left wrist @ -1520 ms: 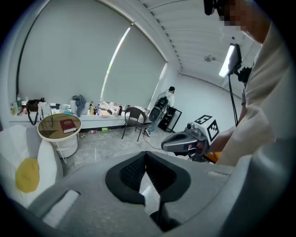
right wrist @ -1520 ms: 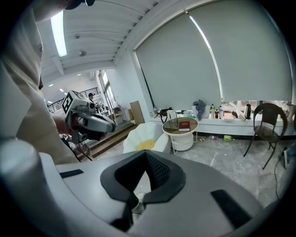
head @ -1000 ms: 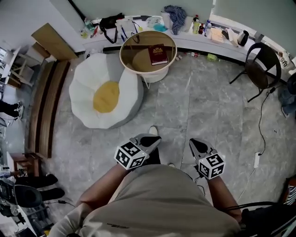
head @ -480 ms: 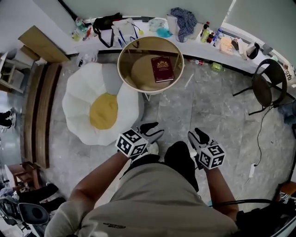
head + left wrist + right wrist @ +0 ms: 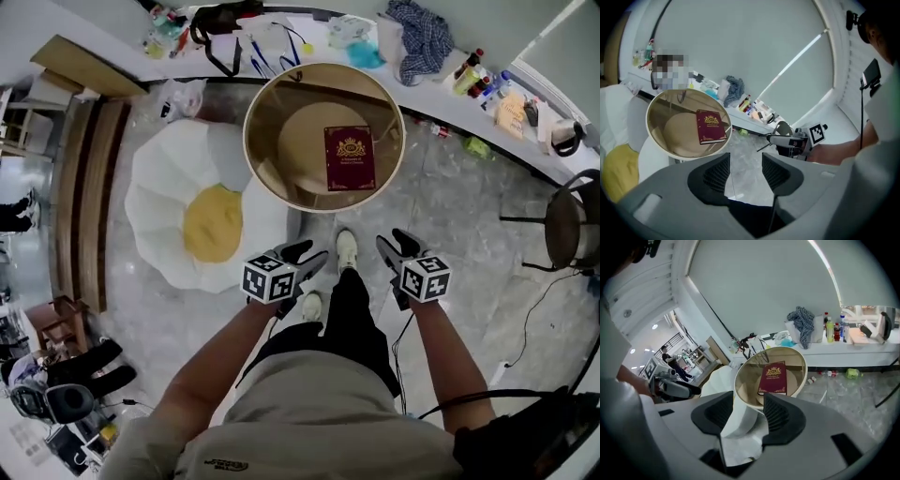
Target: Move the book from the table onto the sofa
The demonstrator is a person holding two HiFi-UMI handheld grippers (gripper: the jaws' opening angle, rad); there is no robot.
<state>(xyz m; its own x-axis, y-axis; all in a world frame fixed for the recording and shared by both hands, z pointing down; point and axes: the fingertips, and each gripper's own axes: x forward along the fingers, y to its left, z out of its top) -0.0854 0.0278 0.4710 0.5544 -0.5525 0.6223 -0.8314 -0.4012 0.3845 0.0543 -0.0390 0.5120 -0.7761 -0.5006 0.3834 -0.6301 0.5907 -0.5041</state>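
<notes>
Flat on round glass table [image 5: 247, 141], rectangular maroon book [image 5: 349, 157]

One dark red hardcover book with a gold crest [image 5: 349, 157]. One round glass tabletop with a pale wooden rim [image 5: 247, 138]. One white petal-shaped sofa with a yellow centre [image 5: 159, 187]. Two hand-held grippers, the left hand-held gripper [image 5: 307, 255] and the right hand-held gripper [image 5: 394, 241]. Each carries one marker cube and has jaws opening with nothing between them. Two pale shoes [image 5: 347, 248]. One black round-seated chair [image 5: 567, 225]. One blue checked cloth [image 5: 420, 37].
</notes>
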